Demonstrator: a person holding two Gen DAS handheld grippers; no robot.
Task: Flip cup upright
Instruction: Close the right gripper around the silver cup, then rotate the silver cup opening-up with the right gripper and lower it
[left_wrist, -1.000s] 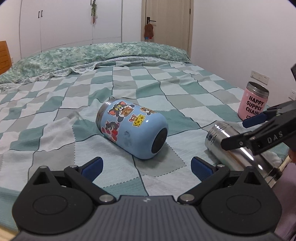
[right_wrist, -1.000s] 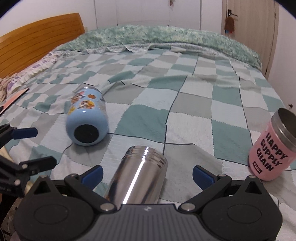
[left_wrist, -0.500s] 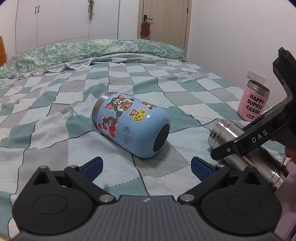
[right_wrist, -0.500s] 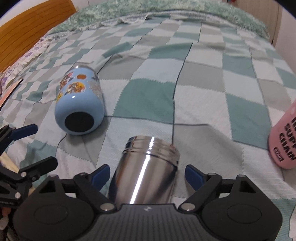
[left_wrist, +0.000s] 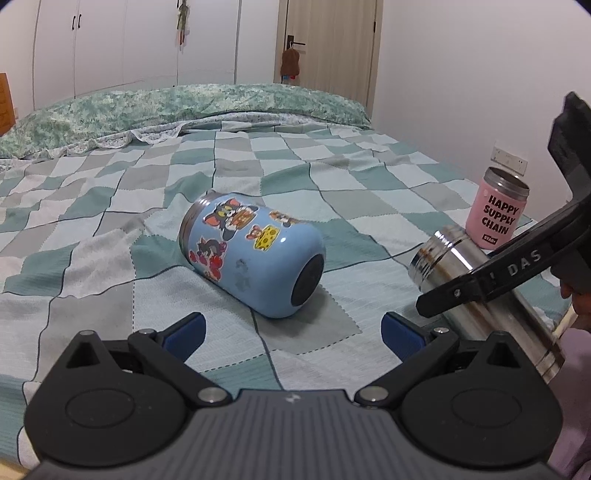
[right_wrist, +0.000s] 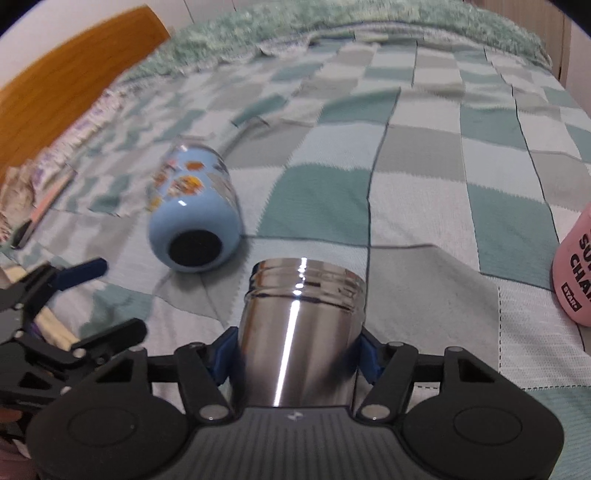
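A steel cup (right_wrist: 301, 325) lies on its side on the checked bedspread, mouth pointing away from me. My right gripper (right_wrist: 295, 356) is shut on the steel cup, its blue pads against both flanks; it also shows in the left wrist view (left_wrist: 480, 291) over the steel cup (left_wrist: 454, 266). A blue cartoon-sticker cup (left_wrist: 255, 254) lies on its side, base toward me; it also shows in the right wrist view (right_wrist: 194, 225). My left gripper (left_wrist: 291, 332) is open and empty, just short of the blue cup; it also shows in the right wrist view (right_wrist: 92, 295).
A pink cup (left_wrist: 496, 208) printed "HAPPY SUPPLY CHAIN" stands upright at the bed's right edge, also in the right wrist view (right_wrist: 576, 277). A wooden headboard (right_wrist: 74, 88) is at the far left. Flat items (right_wrist: 40, 206) lie on the bed's left side.
My right gripper moved forward and closed on the steel cup, which was lying free between open fingers before. The left gripper stayed open near the blue cup.
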